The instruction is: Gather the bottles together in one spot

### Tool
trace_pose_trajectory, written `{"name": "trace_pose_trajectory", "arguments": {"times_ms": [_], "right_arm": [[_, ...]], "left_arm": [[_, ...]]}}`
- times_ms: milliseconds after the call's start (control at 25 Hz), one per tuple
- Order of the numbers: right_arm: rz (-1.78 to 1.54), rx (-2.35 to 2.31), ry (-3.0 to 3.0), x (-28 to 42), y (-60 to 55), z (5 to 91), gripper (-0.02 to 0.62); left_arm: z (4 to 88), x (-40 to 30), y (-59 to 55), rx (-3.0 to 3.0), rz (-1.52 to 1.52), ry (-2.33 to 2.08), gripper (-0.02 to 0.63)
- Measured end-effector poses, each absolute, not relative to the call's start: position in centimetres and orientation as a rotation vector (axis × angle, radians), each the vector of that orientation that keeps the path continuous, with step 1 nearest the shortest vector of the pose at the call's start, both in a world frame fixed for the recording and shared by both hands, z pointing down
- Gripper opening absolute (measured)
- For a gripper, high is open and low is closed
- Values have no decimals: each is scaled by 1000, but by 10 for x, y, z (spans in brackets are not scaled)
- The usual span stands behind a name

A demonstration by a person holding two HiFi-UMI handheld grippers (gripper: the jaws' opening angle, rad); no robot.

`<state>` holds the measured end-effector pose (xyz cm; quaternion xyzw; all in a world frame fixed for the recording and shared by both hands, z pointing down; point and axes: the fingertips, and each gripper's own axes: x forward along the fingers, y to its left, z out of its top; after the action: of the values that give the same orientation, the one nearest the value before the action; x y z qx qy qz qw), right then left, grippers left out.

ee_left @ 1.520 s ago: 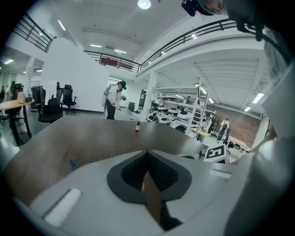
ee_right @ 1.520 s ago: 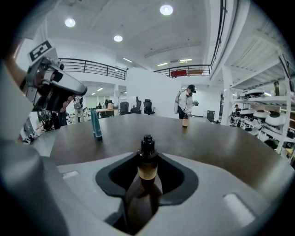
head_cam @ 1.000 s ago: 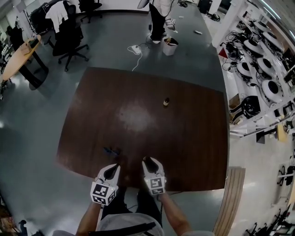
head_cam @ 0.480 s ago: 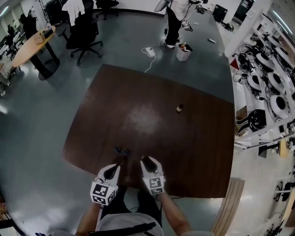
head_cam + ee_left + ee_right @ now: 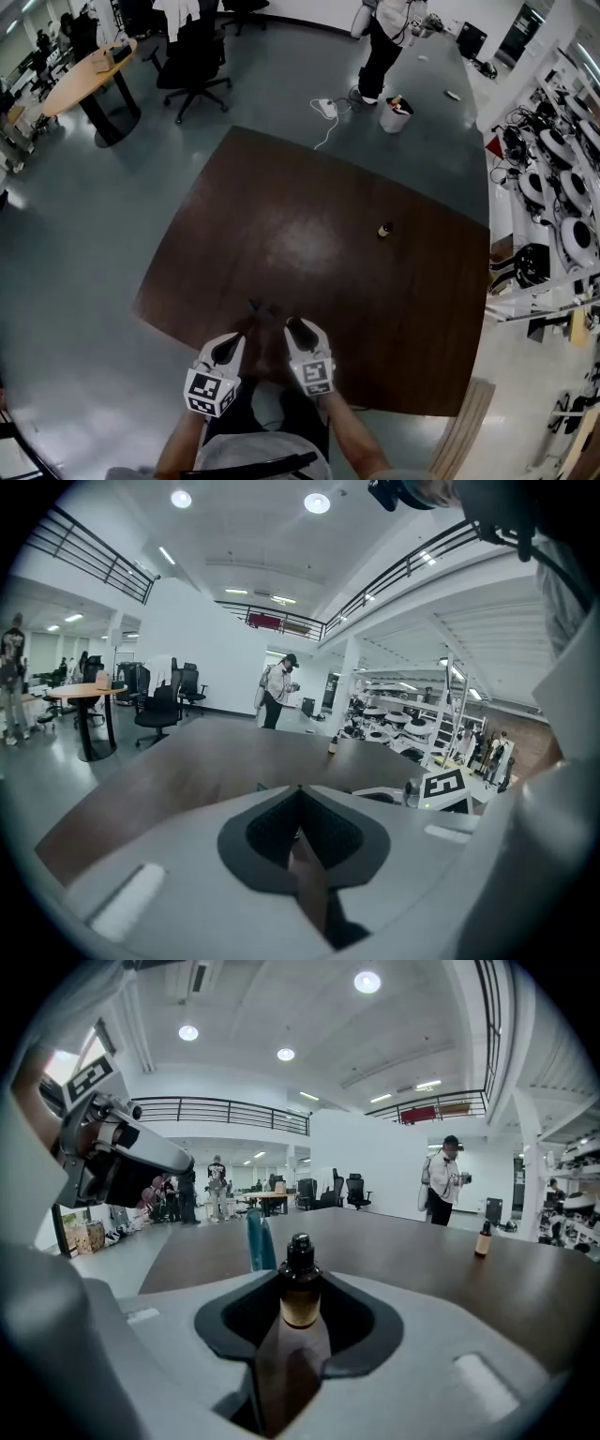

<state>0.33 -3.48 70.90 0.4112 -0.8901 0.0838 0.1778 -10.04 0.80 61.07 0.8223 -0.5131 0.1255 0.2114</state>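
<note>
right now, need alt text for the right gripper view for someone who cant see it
A small brown bottle with a black cap stands clamped in the right gripper, facing a brown table. A second bottle stands far off at right, a blue item ahead, a person beyond.

Far bottle (image 5: 384, 229) on counter (image 5: 281, 187): too small to read any label. Blue item (image 5: 264, 307) by left gripper (image 5: 228, 346): too small to identify. Held bottle (image 5: 300, 1299): lower body hidden within jaws of right gripper (image 5: 297, 326).
</note>
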Motion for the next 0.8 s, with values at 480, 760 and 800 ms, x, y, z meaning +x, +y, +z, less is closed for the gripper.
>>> {"name": "trace_pose_trajectory", "arguments": {"times_ms": [480,760,800], "right_arm": [[246,1088,-2512,-8,-29,726,132],[240,1072,-2496,-9,-31,732,132],[240,1069,-2492,-9,-31,734,132]], "left_arm": [[616,-113,14,2236,345,-1472,2],[617,-116,12,2230,344,-1477,2],[617,-117,12,2227,344,-1480,2]]}}
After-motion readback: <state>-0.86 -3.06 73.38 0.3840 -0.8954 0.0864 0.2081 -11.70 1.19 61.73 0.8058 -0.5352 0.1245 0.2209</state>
